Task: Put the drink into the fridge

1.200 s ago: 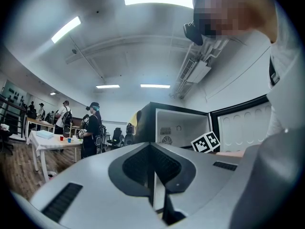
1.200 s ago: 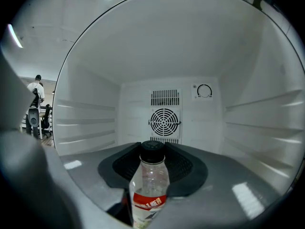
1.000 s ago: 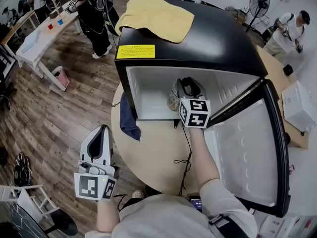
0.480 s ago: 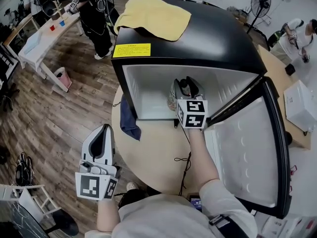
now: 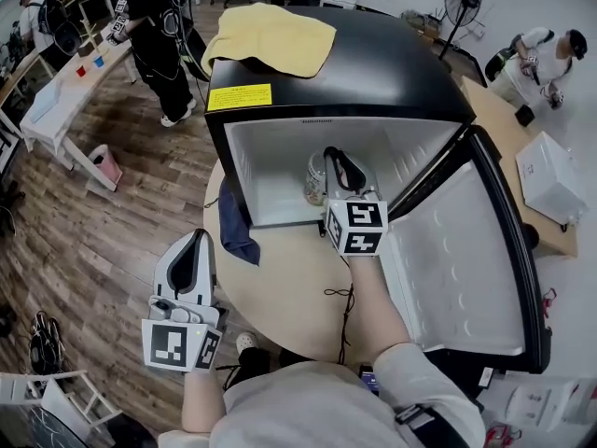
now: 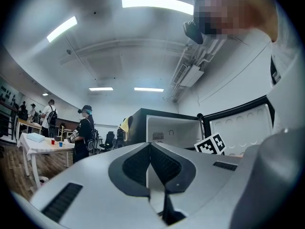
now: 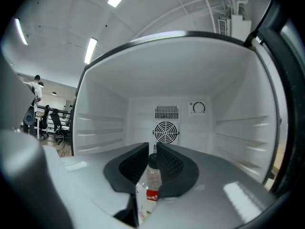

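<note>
The drink, a small clear bottle (image 5: 315, 177) with a red label, stands inside the open black fridge (image 5: 280, 171) on its white floor. My right gripper (image 5: 347, 168) reaches into the fridge just right of the bottle. In the right gripper view the bottle (image 7: 148, 185) shows its dark cap in the narrow gap between the closing jaws, with its body lower down. I see no pad pressing on it. My left gripper (image 5: 191, 261) hangs shut and empty, low at the left and away from the fridge.
The fridge door (image 5: 466, 259) swings open to the right. A yellow cloth (image 5: 270, 35) lies on the fridge top. The fridge stands on a round wooden table (image 5: 280, 287), with a dark cloth (image 5: 235, 227) and a black cable (image 5: 343, 297) on it. People stand at the back.
My right gripper has drawn back slightly toward the fridge's front edge, and the bottle stays beside it. The left gripper has kept its place.
</note>
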`<state>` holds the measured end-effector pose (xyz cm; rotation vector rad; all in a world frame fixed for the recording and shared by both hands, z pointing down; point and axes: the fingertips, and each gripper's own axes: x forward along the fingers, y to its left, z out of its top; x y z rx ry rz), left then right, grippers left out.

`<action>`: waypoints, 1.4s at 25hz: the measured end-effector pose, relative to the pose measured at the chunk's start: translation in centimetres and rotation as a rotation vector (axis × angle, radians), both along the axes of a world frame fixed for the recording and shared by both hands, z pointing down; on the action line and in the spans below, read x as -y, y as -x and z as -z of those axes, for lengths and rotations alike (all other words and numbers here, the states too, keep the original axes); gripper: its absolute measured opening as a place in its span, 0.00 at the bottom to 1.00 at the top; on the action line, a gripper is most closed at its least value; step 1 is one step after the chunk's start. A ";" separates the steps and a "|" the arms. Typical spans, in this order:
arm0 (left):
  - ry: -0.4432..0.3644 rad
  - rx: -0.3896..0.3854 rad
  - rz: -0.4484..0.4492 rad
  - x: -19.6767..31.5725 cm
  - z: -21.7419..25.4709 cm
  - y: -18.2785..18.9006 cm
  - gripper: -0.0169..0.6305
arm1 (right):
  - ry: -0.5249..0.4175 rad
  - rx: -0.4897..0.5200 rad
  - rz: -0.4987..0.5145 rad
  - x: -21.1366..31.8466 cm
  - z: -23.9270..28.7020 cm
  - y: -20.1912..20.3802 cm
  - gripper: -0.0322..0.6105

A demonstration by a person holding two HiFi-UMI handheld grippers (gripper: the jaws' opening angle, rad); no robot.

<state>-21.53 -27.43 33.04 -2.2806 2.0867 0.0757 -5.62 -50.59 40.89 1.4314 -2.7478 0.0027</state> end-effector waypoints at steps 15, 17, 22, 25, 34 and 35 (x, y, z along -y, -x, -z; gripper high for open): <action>-0.052 -0.005 -0.211 1.0 1.9 -2.9 0.04 | -0.015 0.087 -0.061 -10.4 3.7 -4.4 0.07; -0.058 -0.007 -0.230 0.9 2.1 -3.2 0.04 | -0.017 0.094 -0.066 -11.5 4.1 -4.8 0.07; -0.067 -0.013 -0.265 0.7 2.3 -4.0 0.04 | -0.041 0.103 -0.073 -14.3 5.5 -5.6 0.07; -0.071 -0.016 -0.279 0.6 2.4 -4.2 0.04 | -0.056 0.108 -0.077 -15.8 6.2 -5.8 0.07; -0.088 -0.024 -0.317 -0.2 3.1 -4.9 0.04 | -0.108 0.093 -0.103 -20.4 7.5 -5.9 0.07; -0.090 -0.026 -0.322 -0.2 3.1 -5.0 0.04 | -0.112 0.092 -0.107 -20.8 7.5 -6.0 0.07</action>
